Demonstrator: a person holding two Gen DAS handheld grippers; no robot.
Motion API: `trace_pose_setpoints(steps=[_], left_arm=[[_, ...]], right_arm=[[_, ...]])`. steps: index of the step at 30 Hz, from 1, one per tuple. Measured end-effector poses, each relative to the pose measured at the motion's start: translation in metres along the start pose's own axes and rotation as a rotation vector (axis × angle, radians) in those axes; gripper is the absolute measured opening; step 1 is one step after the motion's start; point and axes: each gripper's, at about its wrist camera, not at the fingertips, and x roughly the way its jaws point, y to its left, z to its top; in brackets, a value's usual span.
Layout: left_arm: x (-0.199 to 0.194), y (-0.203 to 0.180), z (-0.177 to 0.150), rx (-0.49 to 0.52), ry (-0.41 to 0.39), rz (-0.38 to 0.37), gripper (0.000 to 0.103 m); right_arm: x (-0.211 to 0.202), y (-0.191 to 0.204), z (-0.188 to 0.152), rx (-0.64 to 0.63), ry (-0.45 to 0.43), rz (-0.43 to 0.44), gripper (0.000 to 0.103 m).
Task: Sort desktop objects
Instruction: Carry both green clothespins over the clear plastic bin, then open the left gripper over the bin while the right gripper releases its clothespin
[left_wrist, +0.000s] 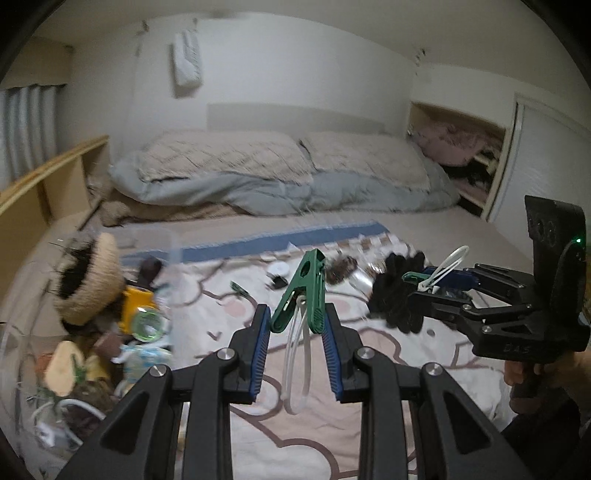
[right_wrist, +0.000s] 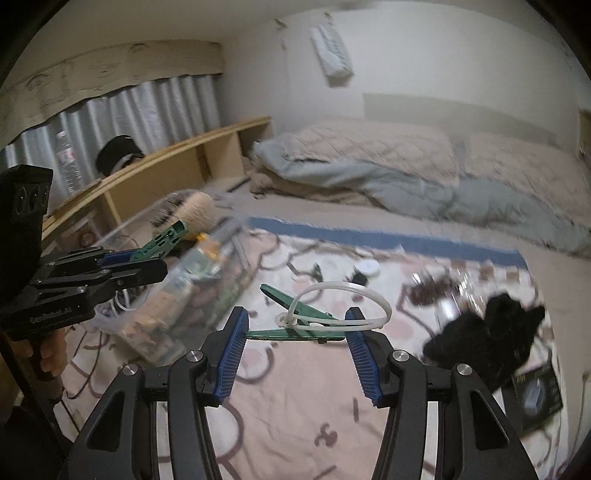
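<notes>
left gripper: pinching green clip off the bed, white zip-tie loop dangling.
right gripper: pinching second green clip lengthwise.
handling: light, stiff, slick plastic; grip flat sides.
clear bin: left, likely target.

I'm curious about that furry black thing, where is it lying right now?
The black furry item lies on the patterned blanket, to the right of the right gripper in its own view, next to a dark box near the blanket's edge.
</notes>
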Motion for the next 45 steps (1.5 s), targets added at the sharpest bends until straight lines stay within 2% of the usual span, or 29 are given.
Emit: trace_pose_setpoints(steps=[11,18,28,34,40,45], left_arm=[[-0.071,0.052,0.006,-0.085,-0.148,0.138,0.028],[-0.094,0.084,-0.003,-0.141,-0.193,0.227,0.028],[-0.083,0.134,-0.022,-0.247,-0.127,0.326,0.028],[-0.076,0.165,-0.040,-0.319,-0.061,0.387,0.028],[-0.060,0.193,-0.053,-0.407,-0.001,0.409,0.028],[-0.047,0.196,-0.055,-0.406,0.020,0.438,0.028]], right_arm=[[-0.008,0.051,0.054,-0.098,-0.118,0.127,0.055],[-0.002,0.076,0.078,-0.088,-0.169,0.209,0.055],[0.024,0.122,0.095,-0.114,-0.169,0.301,0.055],[0.044,0.146,0.087,-0.144,-0.109,0.344,0.055],[0.059,0.161,0.078,-0.159,-0.052,0.376,0.055],[0.067,0.173,0.072,-0.171,-0.017,0.405,0.055]])
